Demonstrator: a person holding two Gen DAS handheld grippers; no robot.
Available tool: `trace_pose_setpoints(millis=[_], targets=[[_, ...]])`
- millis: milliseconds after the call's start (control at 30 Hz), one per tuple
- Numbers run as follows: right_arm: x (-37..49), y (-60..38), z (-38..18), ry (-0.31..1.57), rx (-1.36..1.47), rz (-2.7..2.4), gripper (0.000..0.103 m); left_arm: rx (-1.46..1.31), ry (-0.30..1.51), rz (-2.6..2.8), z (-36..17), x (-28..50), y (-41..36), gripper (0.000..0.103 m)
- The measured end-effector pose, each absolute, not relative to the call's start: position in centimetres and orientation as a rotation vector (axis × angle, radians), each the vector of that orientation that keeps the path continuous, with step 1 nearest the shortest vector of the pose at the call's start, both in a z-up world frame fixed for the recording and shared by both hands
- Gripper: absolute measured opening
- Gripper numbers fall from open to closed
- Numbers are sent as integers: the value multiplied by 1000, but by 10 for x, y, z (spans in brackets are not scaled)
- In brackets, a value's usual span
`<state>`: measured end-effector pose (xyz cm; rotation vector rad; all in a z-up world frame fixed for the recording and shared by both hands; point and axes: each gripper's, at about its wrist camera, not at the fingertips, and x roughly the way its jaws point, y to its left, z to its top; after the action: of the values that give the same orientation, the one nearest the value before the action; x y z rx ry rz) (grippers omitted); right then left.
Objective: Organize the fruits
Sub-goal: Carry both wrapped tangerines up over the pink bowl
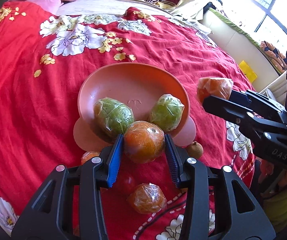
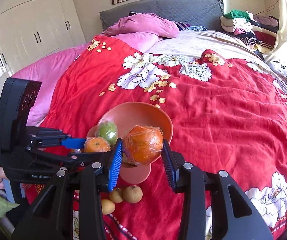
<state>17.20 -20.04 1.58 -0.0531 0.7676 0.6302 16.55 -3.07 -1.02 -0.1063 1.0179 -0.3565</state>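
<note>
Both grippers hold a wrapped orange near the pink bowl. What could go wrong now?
1. The pink bowl sits tilted on the soft red quilt; another fruit may tip it.
2. The left gripper and the right gripper approach together and may collide.
3. Slippery wrap: either wrapped orange may slip.

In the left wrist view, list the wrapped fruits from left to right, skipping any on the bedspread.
Green fruit on the left of the pink plate → orange held in the left tool → green fruit on the right of the plate → orange held in the right tool.
</note>
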Motion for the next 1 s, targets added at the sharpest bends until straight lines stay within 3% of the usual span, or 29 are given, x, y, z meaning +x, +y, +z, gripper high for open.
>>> trace_pose_setpoints(millis=[1000], targets=[[230, -163, -3, 858, -136, 670, 37, -91, 1027, -328, -24, 189, -19, 33]])
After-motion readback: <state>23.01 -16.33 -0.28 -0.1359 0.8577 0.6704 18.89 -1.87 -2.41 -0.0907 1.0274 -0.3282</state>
